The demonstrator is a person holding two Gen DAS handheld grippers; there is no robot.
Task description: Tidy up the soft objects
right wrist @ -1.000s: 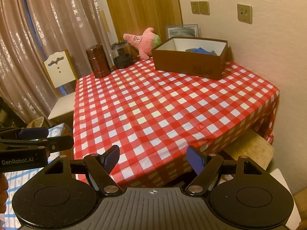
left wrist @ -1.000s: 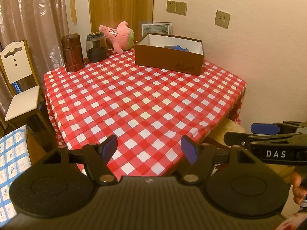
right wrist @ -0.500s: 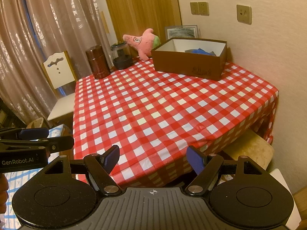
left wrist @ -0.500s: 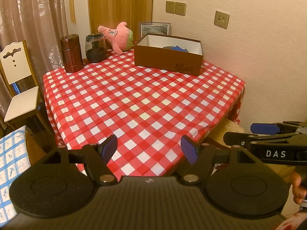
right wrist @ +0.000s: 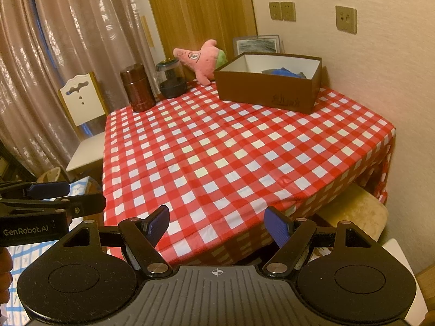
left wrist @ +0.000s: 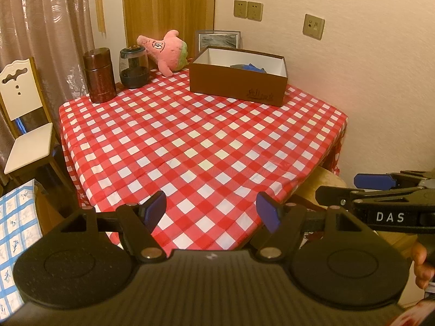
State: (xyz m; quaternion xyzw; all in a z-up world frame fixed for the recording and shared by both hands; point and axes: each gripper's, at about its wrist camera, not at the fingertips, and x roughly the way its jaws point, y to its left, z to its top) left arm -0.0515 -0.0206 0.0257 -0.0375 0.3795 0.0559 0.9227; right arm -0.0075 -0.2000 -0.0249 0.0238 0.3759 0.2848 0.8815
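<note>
Left gripper (left wrist: 211, 208) — jaws spread, nothing between the blue pads, held over the near edge of the table (left wrist: 206, 146). Right gripper (right wrist: 216, 225) likewise spread and empty, just off the near edge; each gripper shows at the margin of the other's view, side by side.

Table carries a red-and-white checked cloth (right wrist: 217, 149); its middle is bare.

Far left corner: brown canister (left wrist: 99, 75) standing upright, glass jar with dark lid (left wrist: 134, 67) just beside it.

Far edge, next past the jar: pink star-shaped plush (left wrist: 163, 50), leaning against the wooden panel behind, near the box's left end — whether it touches the box cannot be told.

Far right corner: open brown box (left wrist: 237, 87), white inside, against the wall. A blue soft item (left wrist: 251, 68) lies in it, mostly hidden by the box's front wall.

Beyond the box, a framed picture (left wrist: 218, 39) leans on the wall. White chair (left wrist: 25, 125) stands off the table's left side.
</note>
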